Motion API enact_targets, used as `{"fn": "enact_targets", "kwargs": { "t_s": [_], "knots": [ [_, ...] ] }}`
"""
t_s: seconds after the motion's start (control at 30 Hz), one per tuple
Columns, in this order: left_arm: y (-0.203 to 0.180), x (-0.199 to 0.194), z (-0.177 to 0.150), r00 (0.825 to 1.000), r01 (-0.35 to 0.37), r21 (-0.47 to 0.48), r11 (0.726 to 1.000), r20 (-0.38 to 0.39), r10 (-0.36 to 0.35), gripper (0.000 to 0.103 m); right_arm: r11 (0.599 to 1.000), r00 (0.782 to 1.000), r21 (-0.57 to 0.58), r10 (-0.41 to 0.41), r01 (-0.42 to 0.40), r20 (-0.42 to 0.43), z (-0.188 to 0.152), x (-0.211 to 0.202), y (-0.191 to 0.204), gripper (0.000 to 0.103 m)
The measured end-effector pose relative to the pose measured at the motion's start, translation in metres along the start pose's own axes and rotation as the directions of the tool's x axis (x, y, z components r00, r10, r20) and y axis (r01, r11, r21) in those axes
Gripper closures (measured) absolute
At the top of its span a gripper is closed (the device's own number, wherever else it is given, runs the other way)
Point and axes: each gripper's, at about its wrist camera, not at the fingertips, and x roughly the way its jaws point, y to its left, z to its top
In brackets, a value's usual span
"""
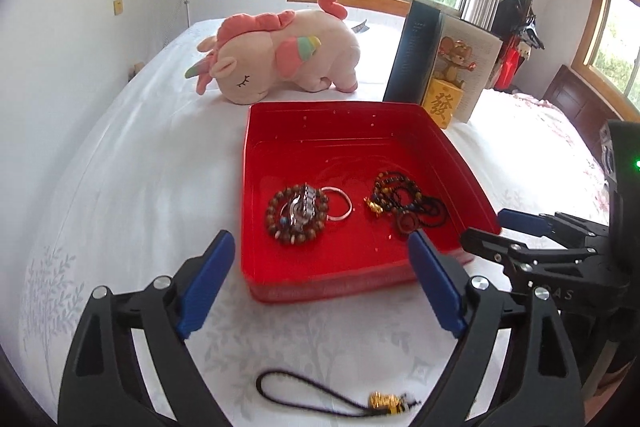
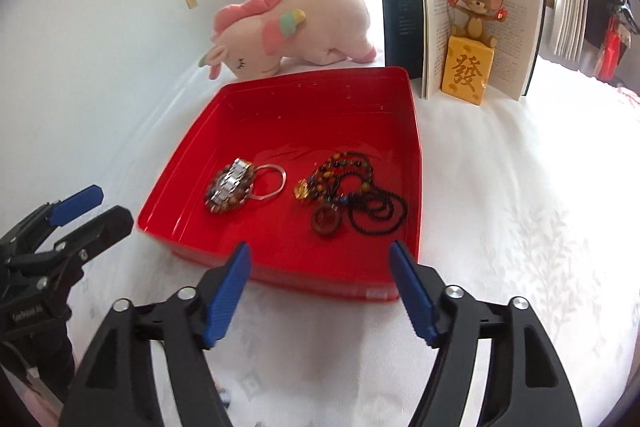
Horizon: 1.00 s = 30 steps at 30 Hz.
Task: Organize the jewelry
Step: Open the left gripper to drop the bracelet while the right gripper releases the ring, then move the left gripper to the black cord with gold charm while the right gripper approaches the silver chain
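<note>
The red tray point(image 1: 256, 187) sits on the white bedspread point(image 1: 140, 167), its open side up. Inside it, toward the near wall, lie a brown bead bracelet point(image 1: 297, 215) with a metal watch band point(image 1: 304, 206) across it, a silver bangle point(image 1: 340, 205) touching the bracelet's right side, and a tangle of dark bead necklaces point(image 1: 408, 201) with a round wooden pendant point(image 1: 408, 224).

One piece is outside the tray: a black cord charm point(image 1: 332, 393) on the bedspread, just in front of the tray. Its long axis runs left to right, cord loop at the left, gold bead end at the right.

The left gripper point(image 1: 322, 281) hovers above this cord, jaws spread wide, holding nothing. The right gripper point(image 2: 320, 293) hovers at the tray's near wall, jaws also spread wide and empty.

A plush unicorn point(image 1: 280, 55) and an upright open book point(image 2: 460, 19) stand behind the tray.
</note>
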Motion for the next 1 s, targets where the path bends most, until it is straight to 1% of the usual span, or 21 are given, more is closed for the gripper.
{"fn": "enact_targets", "kwargs": {
  "t_s": [0.07,0.13,0.27,0.33,0.37,0.47,0.57,0.67,0.87,1.0],
  "knots": [
    [0.001,-0.007,-0.007,1.000,0.001,-0.006,1.000,0.001,-0.001,0.014,1.000,1.000,-0.007,0.011,-0.011,0.012,-0.009,-0.008,0.004,0.027],
    [0.001,-0.012,-0.014,1.000,0.000,-0.007,1.000,-0.001,0.000,0.013,1.000,1.000,-0.018,0.023,-0.023,0.018,-0.019,-0.016,0.007,0.023],
    [0.000,-0.021,-0.031,0.999,0.010,-0.011,1.000,-0.030,-0.011,0.012,0.999,0.999,-0.016,0.045,-0.045,0.012,-0.040,-0.024,0.011,0.016],
    [0.001,-0.024,-0.040,0.998,0.014,-0.019,1.000,-0.061,-0.015,0.012,0.998,0.998,-0.002,0.060,-0.060,-0.010,-0.052,-0.026,0.011,0.010],
    [0.002,-0.023,-0.045,0.996,0.017,-0.023,1.000,-0.082,-0.019,0.012,0.998,0.997,0.005,0.068,-0.068,-0.020,-0.057,-0.027,0.011,0.009],
    [0.007,-0.020,-0.064,0.984,0.044,-0.050,0.998,-0.168,-0.052,0.012,0.996,0.995,0.016,0.087,-0.086,-0.058,-0.075,-0.028,0.011,0.008],
    [0.010,-0.017,-0.079,0.973,0.036,-0.060,0.998,-0.223,-0.049,0.012,0.995,0.992,0.014,0.098,-0.097,-0.080,-0.093,-0.031,0.013,0.008],
    [0.011,-0.017,-0.090,0.969,0.020,-0.061,0.998,-0.244,-0.034,0.012,0.996,0.992,0.007,0.089,-0.089,-0.089,-0.106,-0.034,0.013,0.010],
    [0.007,-0.017,-0.103,0.962,0.006,-0.071,0.997,-0.271,-0.025,0.012,0.995,0.988,0.005,0.104,-0.104,-0.112,-0.123,-0.039,0.011,0.021],
    [0.000,-0.013,-0.109,0.955,0.004,-0.074,0.997,-0.295,-0.026,0.012,0.994,0.986,0.016,0.112,-0.110,-0.126,-0.130,-0.039,0.008,0.030]
  ]
}}
